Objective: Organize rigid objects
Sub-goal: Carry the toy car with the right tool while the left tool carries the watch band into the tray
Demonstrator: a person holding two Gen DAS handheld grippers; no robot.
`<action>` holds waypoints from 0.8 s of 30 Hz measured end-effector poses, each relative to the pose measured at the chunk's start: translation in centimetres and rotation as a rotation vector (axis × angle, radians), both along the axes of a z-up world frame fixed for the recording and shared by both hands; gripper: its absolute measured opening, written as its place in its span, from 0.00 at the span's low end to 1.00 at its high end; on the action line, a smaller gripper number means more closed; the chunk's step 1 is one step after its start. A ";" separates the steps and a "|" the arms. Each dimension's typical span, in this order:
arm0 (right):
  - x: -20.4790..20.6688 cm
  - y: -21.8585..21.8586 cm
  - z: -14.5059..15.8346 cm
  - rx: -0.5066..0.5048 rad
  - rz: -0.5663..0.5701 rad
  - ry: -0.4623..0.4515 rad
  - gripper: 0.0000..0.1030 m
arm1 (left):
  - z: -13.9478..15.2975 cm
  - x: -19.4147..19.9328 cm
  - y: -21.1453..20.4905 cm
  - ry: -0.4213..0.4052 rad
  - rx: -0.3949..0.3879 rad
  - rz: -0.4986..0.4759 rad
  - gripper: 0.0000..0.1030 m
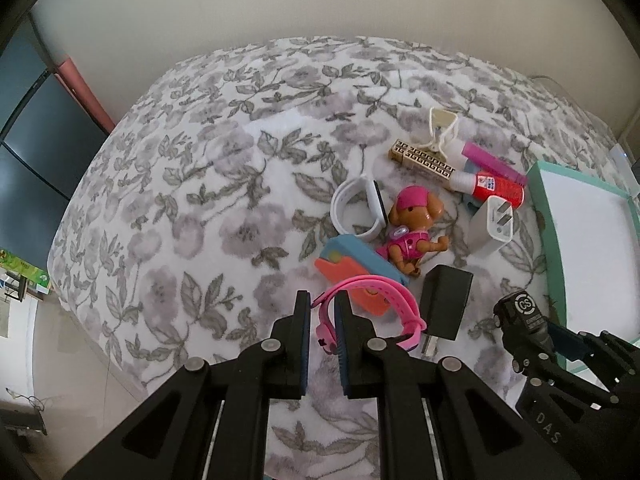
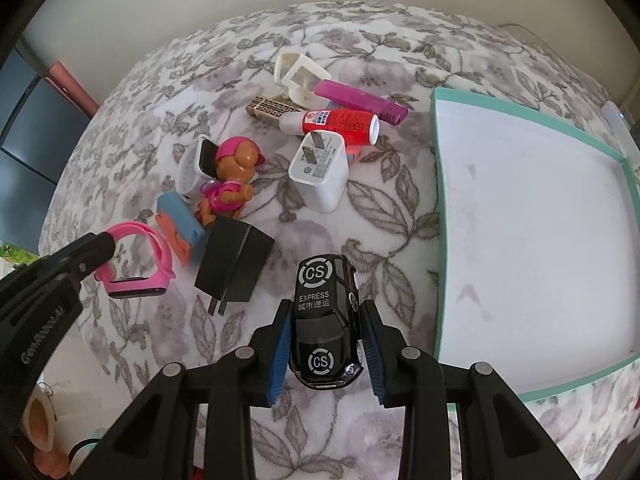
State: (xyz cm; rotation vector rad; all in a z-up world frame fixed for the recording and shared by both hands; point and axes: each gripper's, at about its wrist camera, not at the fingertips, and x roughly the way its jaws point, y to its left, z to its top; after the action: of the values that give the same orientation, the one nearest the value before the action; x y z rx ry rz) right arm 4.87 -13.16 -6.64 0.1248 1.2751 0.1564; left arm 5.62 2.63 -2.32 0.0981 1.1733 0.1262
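While the left gripper (image 1: 322, 312) pinches the strap of a pink watch (image 1: 372, 304) at lower centre of the left wrist view, a puppy figurine (image 1: 416, 224) and a black charger (image 1: 444, 304) lie beyond on the floral blanket (image 1: 180, 200). Right wrist view: the right gripper (image 2: 326, 344) clamps a black toy car (image 2: 326, 320) at lower centre, just left of the teal-rimmed tray (image 2: 438, 208); a white charger (image 2: 320, 172) lies above.

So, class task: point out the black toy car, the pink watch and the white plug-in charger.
Black toy car (image 2: 320, 320), right wrist view: roof.
Pink watch (image 2: 134, 284), right wrist view: face edge.
White plug-in charger (image 2: 320, 176), right wrist view: body.
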 end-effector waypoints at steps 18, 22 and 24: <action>0.1 -7.0 5.1 -0.018 -0.215 -0.200 0.34 | 5.7 2.5 -9.5 -0.071 -0.135 -0.070 0.12; 0.1 -11.2 4.8 -0.021 -0.333 -0.187 0.34 | 5.3 3.2 -12.9 -0.050 -0.143 -0.112 0.12; -0.2 -13.4 4.7 -0.040 -0.404 -0.173 0.34 | 4.8 3.6 -14.6 -0.035 -0.140 -0.122 0.12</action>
State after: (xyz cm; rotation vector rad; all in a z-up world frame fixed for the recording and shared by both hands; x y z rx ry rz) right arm 4.69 -26.61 -1.98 0.3242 1.0564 -0.2022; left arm 9.22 -11.95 2.43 0.0434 1.1345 -0.0612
